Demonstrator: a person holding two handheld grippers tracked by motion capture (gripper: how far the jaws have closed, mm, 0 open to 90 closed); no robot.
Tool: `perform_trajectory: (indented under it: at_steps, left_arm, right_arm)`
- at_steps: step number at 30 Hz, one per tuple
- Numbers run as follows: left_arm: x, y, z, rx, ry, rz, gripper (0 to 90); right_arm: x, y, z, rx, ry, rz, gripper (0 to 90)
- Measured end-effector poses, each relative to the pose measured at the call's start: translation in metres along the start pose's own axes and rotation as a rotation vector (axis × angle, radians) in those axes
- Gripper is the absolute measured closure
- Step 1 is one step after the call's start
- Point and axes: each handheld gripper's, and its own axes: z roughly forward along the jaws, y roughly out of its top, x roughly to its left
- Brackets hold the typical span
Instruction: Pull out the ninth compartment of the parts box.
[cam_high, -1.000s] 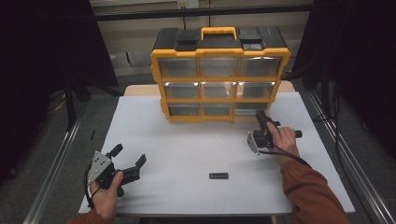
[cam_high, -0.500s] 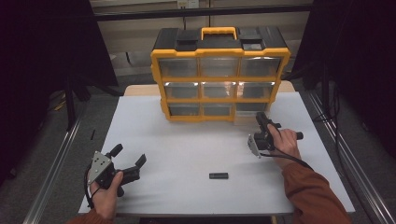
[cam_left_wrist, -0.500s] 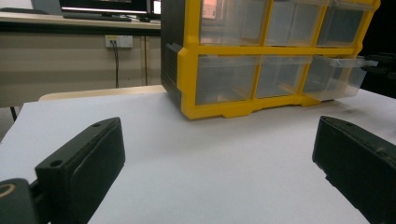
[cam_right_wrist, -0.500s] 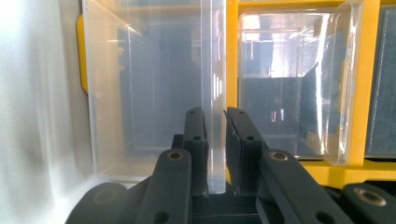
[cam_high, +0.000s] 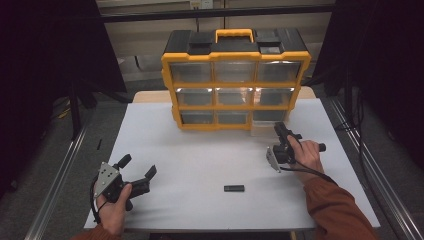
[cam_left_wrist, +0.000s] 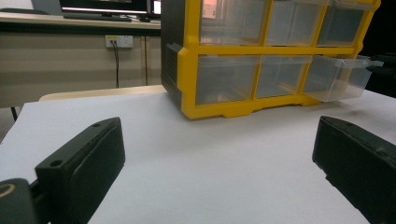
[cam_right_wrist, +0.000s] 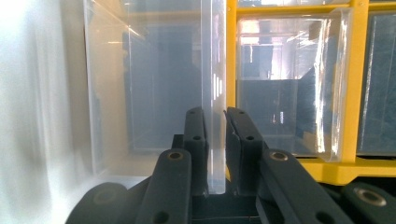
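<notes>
Your right gripper (cam_high: 280, 131) is clamped on the front lip of the clear drawer (cam_high: 264, 126), bottom row, right end of the yellow organizer (cam_high: 235, 82) near the table's (cam_high: 200, 160) far edge. Since a second ago almost nothing has shifted: the drawer stands only partly pulled out, so the pull looks barely begun. Its long axis runs front to back, its front facing the near edge and you. Your left gripper (cam_high: 137, 170) rests with jaws apart and empty, near the table's near-left corner.

White table (cam_high: 200, 150), beige back wall (cam_left_wrist: 70, 70)
</notes>
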Motion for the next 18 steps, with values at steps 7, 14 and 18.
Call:
perform_trajectory:
  at_steps: [7,14,18]
  left_arm:
    - [0.0000,0.0000,-0.0001,-0.001,0.000,-0.002,2.4]
    - [-0.0002,-0.0001,0.0001,0.001,0.001,0.001,2.4]
    - [-0.0002,-0.0001,0.0001,0.001,0.001,-0.002,2.4]
  right_arm:
    - [-0.0007,0.0005,-0.0034,-0.006,-0.004,-0.011,80.3]
    - [0.0010,0.0008,-0.0058,0.000,-0.005,-0.001,80.4]
    - [0.0011,0.0008,-0.0075,-0.007,-0.008,-0.002,80.4]
